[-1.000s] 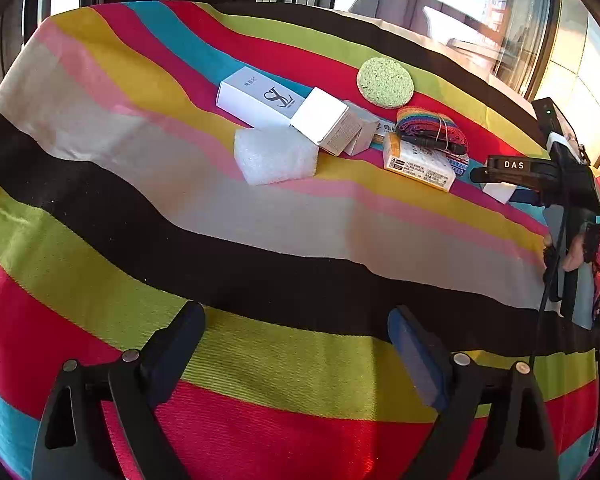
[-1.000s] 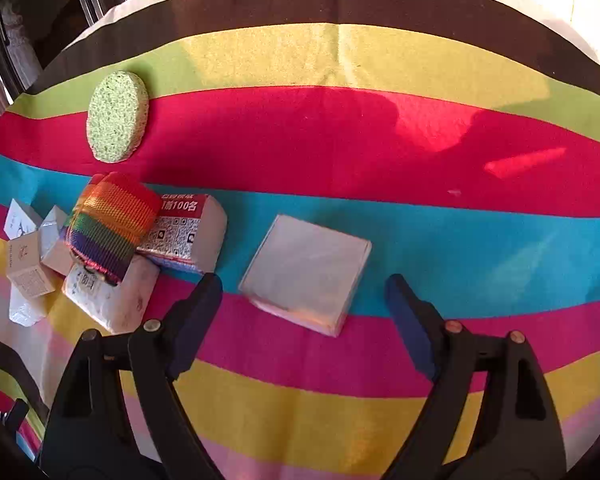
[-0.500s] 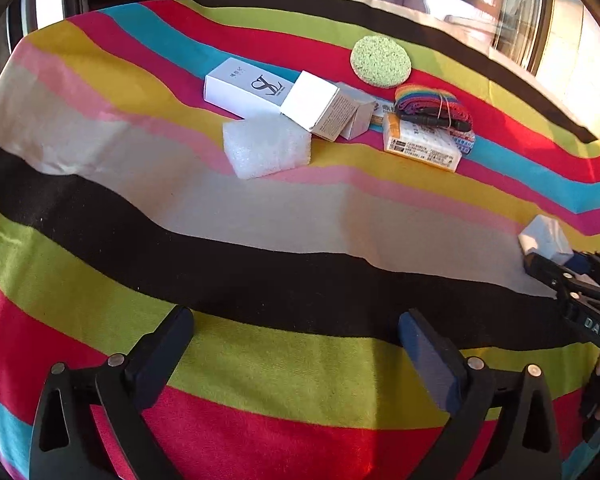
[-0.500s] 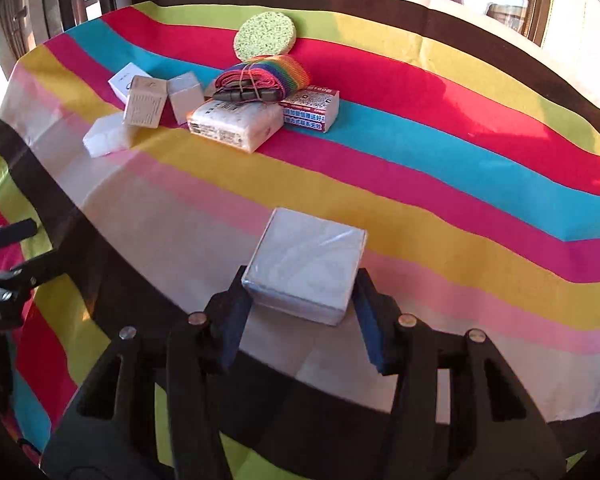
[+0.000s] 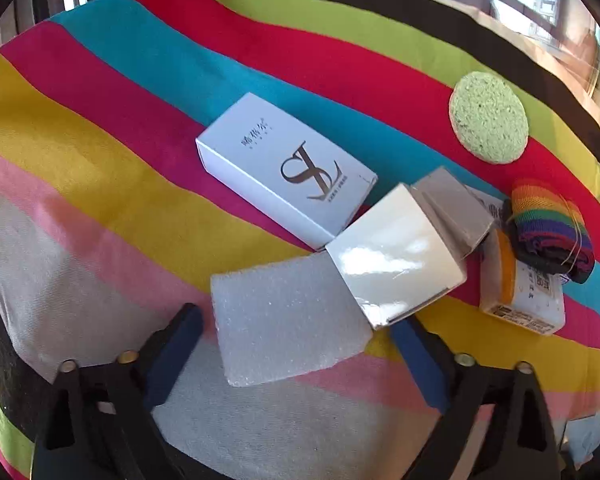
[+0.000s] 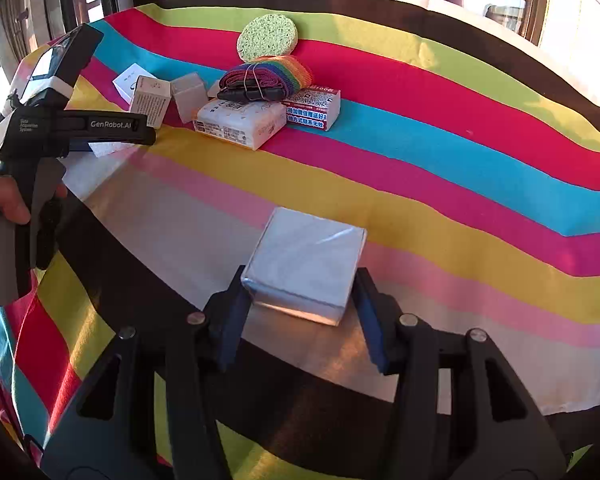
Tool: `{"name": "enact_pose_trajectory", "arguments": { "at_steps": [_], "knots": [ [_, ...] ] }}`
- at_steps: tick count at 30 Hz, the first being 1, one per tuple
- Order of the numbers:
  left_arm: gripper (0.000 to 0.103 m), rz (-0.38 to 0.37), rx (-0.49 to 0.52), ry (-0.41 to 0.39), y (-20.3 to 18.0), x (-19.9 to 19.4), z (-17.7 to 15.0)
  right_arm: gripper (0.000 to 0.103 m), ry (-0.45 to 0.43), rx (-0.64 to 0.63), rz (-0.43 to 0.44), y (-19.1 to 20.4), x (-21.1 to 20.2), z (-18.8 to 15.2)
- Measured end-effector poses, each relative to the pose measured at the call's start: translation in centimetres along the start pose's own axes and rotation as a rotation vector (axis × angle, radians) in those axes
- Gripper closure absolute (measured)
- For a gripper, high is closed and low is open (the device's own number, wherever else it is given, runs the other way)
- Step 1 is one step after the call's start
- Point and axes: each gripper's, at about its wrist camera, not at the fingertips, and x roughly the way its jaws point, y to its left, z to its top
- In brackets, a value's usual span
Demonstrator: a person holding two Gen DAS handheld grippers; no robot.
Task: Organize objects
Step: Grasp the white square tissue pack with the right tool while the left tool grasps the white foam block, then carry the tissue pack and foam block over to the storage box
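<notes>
In the left wrist view, the left gripper [image 5: 296, 344] was seen with its jaws closing around the white foam block [image 5: 288, 316], which lay between the blue pads [image 5: 172, 354] on the striped cloth [image 5: 100, 184]; a gap still showed at each side, so no hold had been made. The glossy white box [image 5: 396, 256] overlapped the block's far corner, and it was judged that this box, and the logo box [image 5: 284, 176] just behind it, could be dragged or tipped once the block was lifted; the soft foam could also be crushed or squeezed out of the pads. In the right wrist view, the right gripper [image 6: 300, 316] was seen half closed on the wrapped square packet [image 6: 306, 264], the pads pressed to its sides, well apart from the cluster near the green sponge [image 6: 267, 38]. The smooth wrapping was judged likely to slip if the packet were swung quickly.
</notes>
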Motion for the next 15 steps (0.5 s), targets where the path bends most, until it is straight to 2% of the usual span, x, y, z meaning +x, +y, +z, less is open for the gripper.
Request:
{"name": "enact_pose_trajectory", "arguments": {
  "at_steps": [3,8,12,15],
  "knots": [
    [0.042,-0.061,0.011,-0.011,0.7,-1.9,-1.8,0.048,0.0,0.002,0.003,0.0,0.0,0.0],
    [0.042,-0.151,0.077,-0.054,2.8,-7.2,-8.2,0.048,0.0,0.004,0.008,-0.1,-0.1,0.1],
    [0.042,-0.18,0.103,-0.078,4.2,-10.1,-12.2,0.048,0.0,0.003,0.008,0.0,-0.2,0.1],
    [0.042,-0.178,0.088,-0.103,5.2,-11.5,-13.3,0.048,0.0,0.001,0.008,0.0,-0.2,0.1]
  ]
}}
